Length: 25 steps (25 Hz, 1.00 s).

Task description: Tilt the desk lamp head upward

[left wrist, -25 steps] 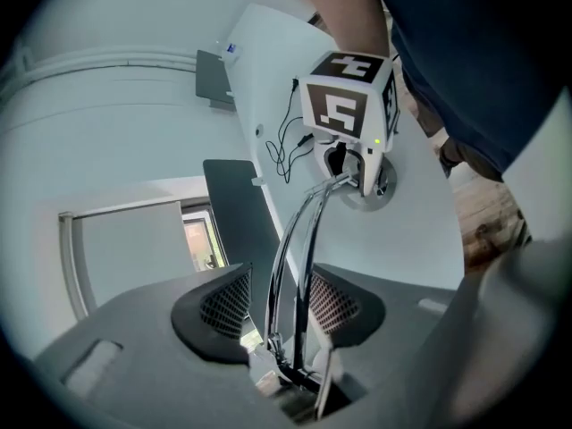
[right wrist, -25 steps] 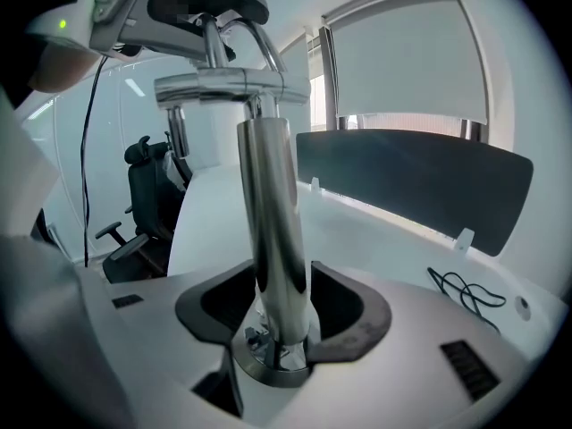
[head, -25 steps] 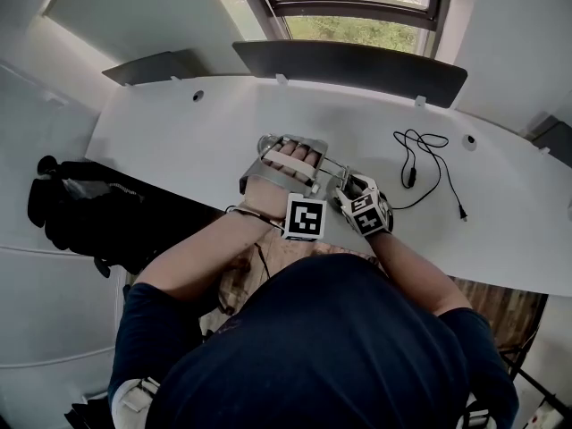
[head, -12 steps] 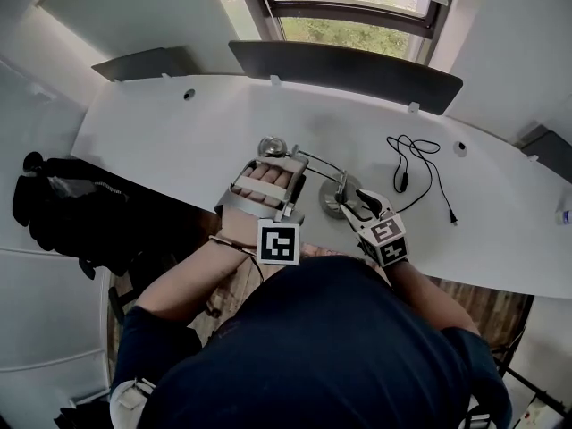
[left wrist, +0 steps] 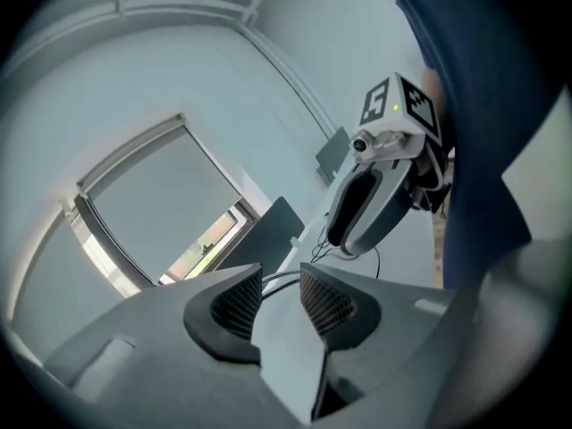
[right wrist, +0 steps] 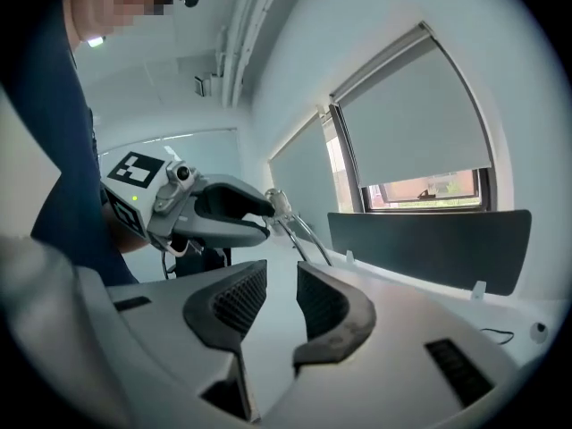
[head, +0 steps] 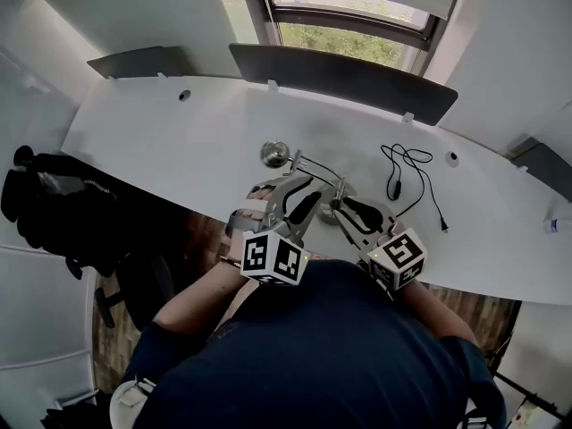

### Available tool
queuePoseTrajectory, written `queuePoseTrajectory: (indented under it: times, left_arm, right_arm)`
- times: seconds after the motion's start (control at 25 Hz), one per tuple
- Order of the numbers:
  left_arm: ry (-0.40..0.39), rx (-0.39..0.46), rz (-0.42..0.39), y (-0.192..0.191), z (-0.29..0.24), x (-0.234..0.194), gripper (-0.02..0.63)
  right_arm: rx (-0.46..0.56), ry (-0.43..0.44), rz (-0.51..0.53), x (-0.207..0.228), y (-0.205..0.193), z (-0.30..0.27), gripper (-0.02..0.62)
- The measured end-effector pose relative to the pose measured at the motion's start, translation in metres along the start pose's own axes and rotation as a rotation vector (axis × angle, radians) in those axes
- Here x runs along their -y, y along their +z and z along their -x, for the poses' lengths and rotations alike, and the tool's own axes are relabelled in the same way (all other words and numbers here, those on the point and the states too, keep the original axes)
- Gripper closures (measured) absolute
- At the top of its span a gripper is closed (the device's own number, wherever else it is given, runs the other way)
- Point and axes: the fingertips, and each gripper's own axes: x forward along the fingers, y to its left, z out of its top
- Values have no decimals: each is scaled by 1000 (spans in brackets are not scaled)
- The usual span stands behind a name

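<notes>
The desk lamp stands on the white desk [head: 170,141]. Its small round metal head [head: 274,154] is at the left, and thin rods run right toward its base [head: 332,209], which the grippers partly hide. My left gripper [head: 293,190] hovers over the rods near the desk's front edge. My right gripper [head: 345,207] is over the base. Both sets of jaws are closing, with nothing between them. The left gripper view shows its own jaws [left wrist: 270,295] empty and the right gripper [left wrist: 371,195] beyond. From the right gripper [right wrist: 273,300] I see the left gripper [right wrist: 223,211] and the lamp head [right wrist: 272,198].
A black cable with a plug [head: 413,170] lies on the desk to the right. A dark panel [head: 335,70] stands along the desk's back edge under the window. A black chair with a bag [head: 54,208] is at the left, below desk level.
Both grippers have drawn back from the lamp toward the person and tipped upward. The left hand no longer covers the rods, and the lamp head shows fully.
</notes>
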Motion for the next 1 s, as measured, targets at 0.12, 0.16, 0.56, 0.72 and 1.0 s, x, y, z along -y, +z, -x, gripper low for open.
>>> queuePoseTrajectory:
  times: [0.12, 0.16, 0.56, 0.72, 1.0]
  left_arm:
    - [-19, 70, 120, 7, 4, 2, 517]
    - [-23, 88, 150, 8, 4, 2, 530]
    - [-94, 272, 512, 15, 9, 5, 598]
    - [-124, 308, 662, 4, 6, 18, 600]
    - [-155, 319, 661, 4, 7, 36, 600]
  right_arm:
    - [42, 21, 3, -8, 21, 4, 505]
    - [55, 26, 6, -10, 28, 6, 513]
    - [137, -1, 31, -12, 45, 7, 569]
    - [143, -13, 30, -8, 27, 5, 581]
    - [138, -16, 12, -7, 20, 5, 584]
